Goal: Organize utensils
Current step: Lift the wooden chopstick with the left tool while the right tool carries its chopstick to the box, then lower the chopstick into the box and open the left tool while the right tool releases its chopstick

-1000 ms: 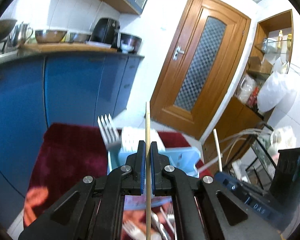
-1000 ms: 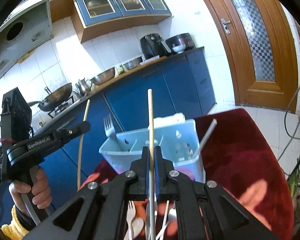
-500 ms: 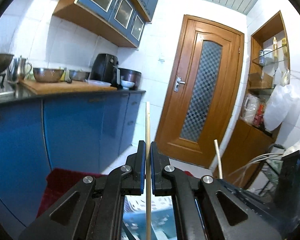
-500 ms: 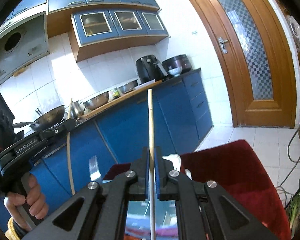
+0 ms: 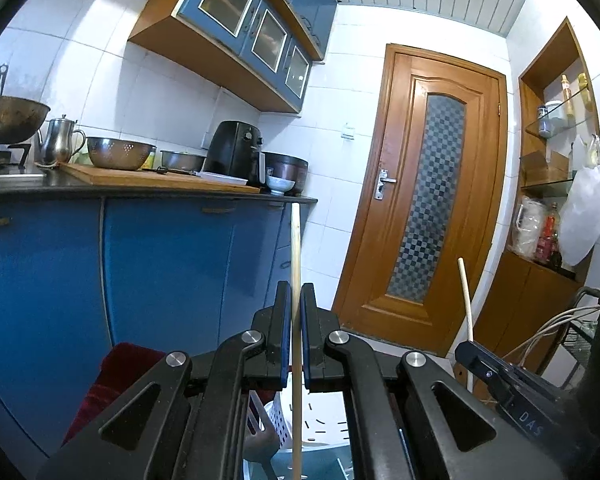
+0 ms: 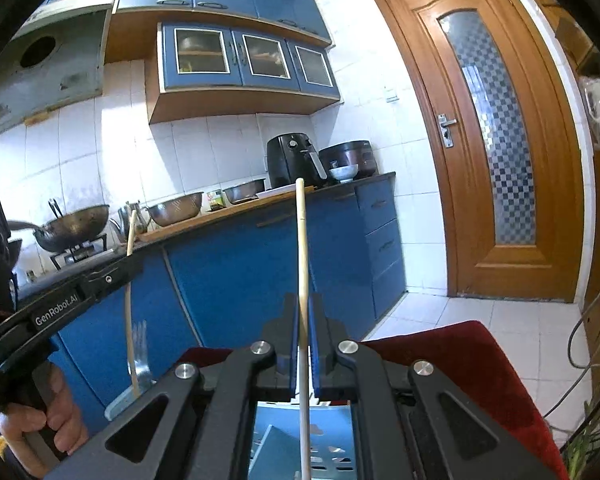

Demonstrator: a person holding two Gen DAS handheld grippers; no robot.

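Between each gripper's pinching pads, one upright chopstick: left gripper (image 5: 296, 300) chopstick (image 5: 295, 248), right gripper (image 6: 305, 312) chopstick (image 6: 302, 240).

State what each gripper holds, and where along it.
Left gripper: a chopstick, pinched partway along. Right gripper: another chopstick, likewise.

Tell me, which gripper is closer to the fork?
Left. The left gripper hangs just above the fork, its chopstick beside it; the right gripper sits farther aside, over the basket.
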